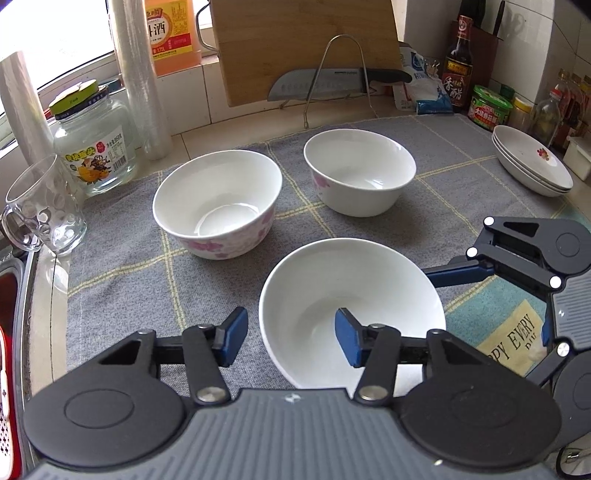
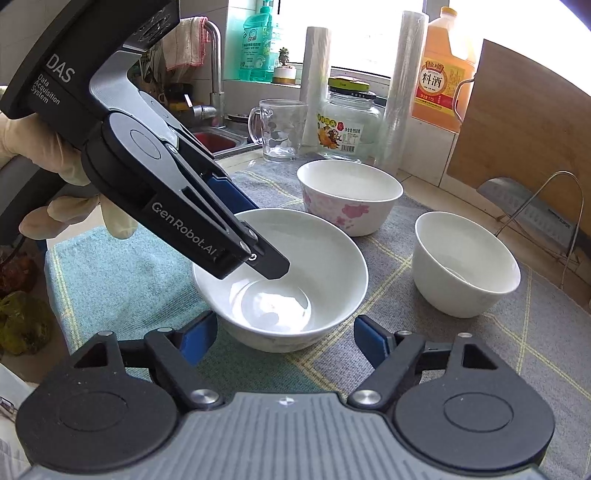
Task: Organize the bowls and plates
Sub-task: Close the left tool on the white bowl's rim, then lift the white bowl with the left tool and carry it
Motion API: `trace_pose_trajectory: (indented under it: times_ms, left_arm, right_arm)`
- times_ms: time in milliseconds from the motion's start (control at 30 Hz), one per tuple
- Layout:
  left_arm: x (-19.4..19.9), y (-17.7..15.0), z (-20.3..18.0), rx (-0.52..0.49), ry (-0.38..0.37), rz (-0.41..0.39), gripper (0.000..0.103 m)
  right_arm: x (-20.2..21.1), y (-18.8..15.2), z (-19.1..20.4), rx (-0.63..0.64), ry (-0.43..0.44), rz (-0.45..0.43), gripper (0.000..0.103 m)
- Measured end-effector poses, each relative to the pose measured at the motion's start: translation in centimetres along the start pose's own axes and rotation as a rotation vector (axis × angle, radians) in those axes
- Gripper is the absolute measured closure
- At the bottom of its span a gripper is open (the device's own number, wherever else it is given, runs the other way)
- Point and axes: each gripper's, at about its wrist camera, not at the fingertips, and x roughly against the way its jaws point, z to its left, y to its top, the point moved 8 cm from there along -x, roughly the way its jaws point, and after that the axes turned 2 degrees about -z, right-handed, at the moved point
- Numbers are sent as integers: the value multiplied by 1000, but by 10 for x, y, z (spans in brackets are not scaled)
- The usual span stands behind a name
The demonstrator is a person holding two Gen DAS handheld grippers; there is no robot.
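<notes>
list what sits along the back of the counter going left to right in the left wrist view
clear glass mug → glass jar with a yellow-green lid → clear roll of plastic wrap → orange bottle of cooking wine → wooden cutting board → dark vinegar bottle → green-labelled jar → stack of white plates

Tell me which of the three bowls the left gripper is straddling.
The plain white bowl nearest both grippers. The left gripper has one finger inside it and one outside its rim, jaws open. The two bowls behind, one pink-flowered and one farther, stand untouched.

Three bowls [image 1: 352, 310] on cloth [image 1: 122, 258]
</notes>
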Motion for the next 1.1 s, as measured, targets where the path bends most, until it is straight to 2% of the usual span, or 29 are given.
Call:
trace_pose_trajectory:
  times_ms: [167, 667, 1100]
  left_arm:
    - [-2, 0, -5, -5, -27, 9, 57]
    - [3, 6, -16, -30, -48, -10, 57]
    - [-12, 29, -71, -105, -156, -30, 57]
  right_arm:
    - [1, 0, 1, -2, 11, -4, 24]
    - [15, 2, -3, -17, 2, 1, 24]
    - [59, -20, -39, -68, -122, 32, 24]
